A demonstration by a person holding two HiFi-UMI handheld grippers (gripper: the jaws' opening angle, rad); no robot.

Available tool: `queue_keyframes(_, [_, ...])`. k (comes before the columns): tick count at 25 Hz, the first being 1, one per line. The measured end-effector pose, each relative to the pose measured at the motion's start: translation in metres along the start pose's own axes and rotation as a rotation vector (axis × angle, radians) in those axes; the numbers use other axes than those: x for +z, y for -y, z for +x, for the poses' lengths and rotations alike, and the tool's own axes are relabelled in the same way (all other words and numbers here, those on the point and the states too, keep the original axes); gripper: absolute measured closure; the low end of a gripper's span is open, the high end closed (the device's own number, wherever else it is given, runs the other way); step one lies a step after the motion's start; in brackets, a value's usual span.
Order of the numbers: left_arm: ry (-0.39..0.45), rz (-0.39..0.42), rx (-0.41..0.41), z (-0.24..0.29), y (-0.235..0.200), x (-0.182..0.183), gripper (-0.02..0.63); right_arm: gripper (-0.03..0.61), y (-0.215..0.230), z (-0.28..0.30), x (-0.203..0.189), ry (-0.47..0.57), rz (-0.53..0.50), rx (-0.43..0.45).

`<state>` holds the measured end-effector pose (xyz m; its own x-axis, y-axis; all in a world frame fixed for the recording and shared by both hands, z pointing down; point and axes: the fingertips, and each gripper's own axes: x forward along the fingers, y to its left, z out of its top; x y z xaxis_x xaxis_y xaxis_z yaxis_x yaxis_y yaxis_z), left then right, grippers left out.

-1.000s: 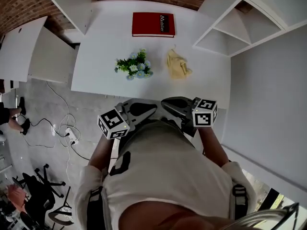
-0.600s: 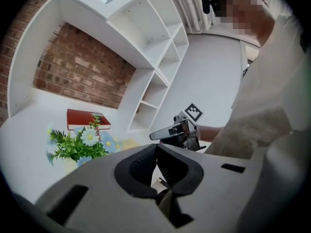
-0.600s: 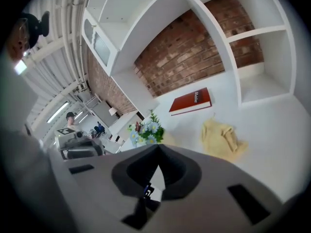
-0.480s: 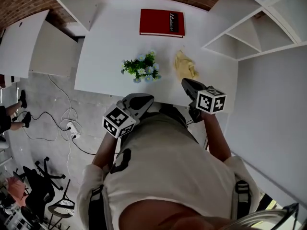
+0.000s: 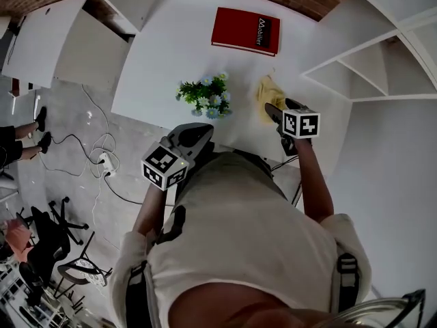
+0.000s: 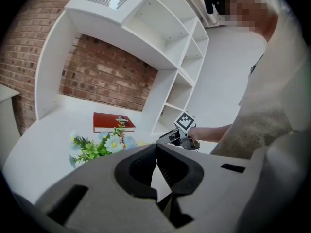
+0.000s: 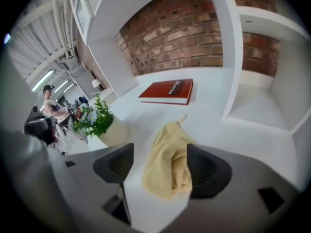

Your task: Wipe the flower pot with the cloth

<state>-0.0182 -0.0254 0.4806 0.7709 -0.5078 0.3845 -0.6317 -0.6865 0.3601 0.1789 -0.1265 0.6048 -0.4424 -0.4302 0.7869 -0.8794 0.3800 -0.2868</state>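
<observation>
A pale pot of blue and white flowers point(image 5: 205, 96) stands near the front edge of the white table point(image 5: 164, 53). The same pot point(image 7: 114, 132) shows at the left of the right gripper view. A crumpled yellow cloth point(image 5: 266, 91) lies to its right. My right gripper point(image 5: 274, 109) reaches down over the cloth point(image 7: 170, 161). Its jaws have just been opening and now stand wide, one on each side of the cloth, without pressing it. My left gripper point(image 5: 202, 131) hangs at the table's front edge, short of the flowers point(image 6: 99, 147), shut and empty.
A red book point(image 5: 244, 31) lies at the back of the table, behind the pot and cloth. White shelving point(image 5: 369, 60) rises along the right side. Cables point(image 5: 95, 176) and chairs sit on the floor at the left.
My right gripper has moved forward and down from in front of my body to the cloth, and its jaws have opened. The left gripper has edged toward the table's front edge.
</observation>
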Motion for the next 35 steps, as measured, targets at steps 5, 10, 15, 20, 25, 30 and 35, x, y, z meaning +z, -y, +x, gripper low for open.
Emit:
queue_keyframes(5, [-0.021,-0.024,0.128,-0.01,-0.032,-0.012,0.594,0.284,0.025,0.036,-0.033,-0.161,-0.1,-0.096])
queue_keyframes(10, [-0.019,-0.069,0.215,-0.019,-0.061,-0.023,0.594,0.459,0.021,0.044,-0.045,-0.186,-0.152,-0.076])
queue_keyframes(15, [0.0,-0.067,0.27,-0.02,-0.095,-0.026,0.594,0.48,0.016,0.04,-0.044,-0.172,-0.109,-0.015])
queue_keyframes(20, [-0.011,-0.058,0.215,-0.008,-0.11,-0.021,0.486,0.482,-0.036,0.028,-0.011,-0.043,0.009,0.172])
queue_keyframes(25, [-0.089,0.092,0.162,0.019,-0.102,-0.023,0.351,0.48,-0.092,0.007,0.046,0.115,0.145,0.383])
queue_keyframes(30, [-0.113,0.17,0.151,0.04,-0.1,-0.03,0.336,0.479,-0.114,0.007,0.08,0.211,0.162,0.425])
queue_keyframes(35, [-0.089,0.143,0.131,0.034,-0.097,-0.032,0.331,0.479,-0.134,0.034,0.072,0.191,0.213,0.469])
